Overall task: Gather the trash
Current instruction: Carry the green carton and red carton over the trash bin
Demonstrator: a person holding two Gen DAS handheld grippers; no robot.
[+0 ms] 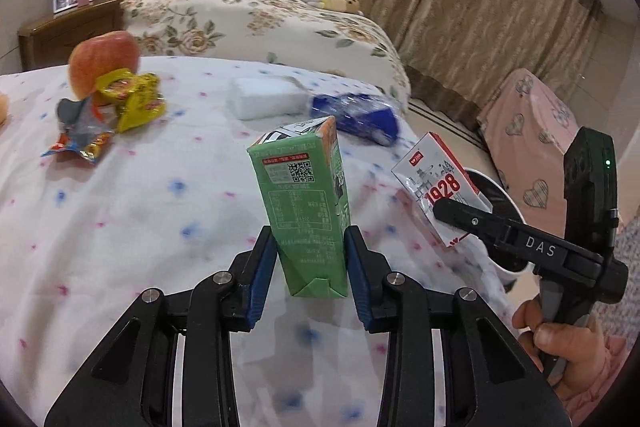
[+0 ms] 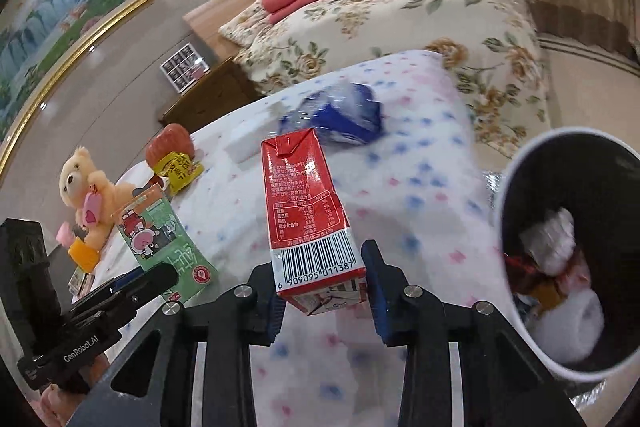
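My left gripper (image 1: 310,259) is shut on a green drink carton (image 1: 304,203) and holds it upright above the spotted bedspread (image 1: 140,207). The carton also shows in the right wrist view (image 2: 164,239). My right gripper (image 2: 324,283) is shut on a red and white milk carton (image 2: 310,211), which shows in the left wrist view (image 1: 440,187) near the bin. The white trash bin (image 2: 516,267) stands to the right of the bed, with several wrappers inside. A blue packet (image 1: 360,115), a white block (image 1: 264,97) and yellow and orange wrappers (image 1: 132,99) lie on the bed.
An apple (image 1: 104,59) sits behind the wrappers at the far left. A teddy bear (image 2: 88,187) lies at the bed's left side. A second bed with a floral cover (image 1: 260,23) is behind. A pink covered seat (image 1: 532,131) stands right of the bin.
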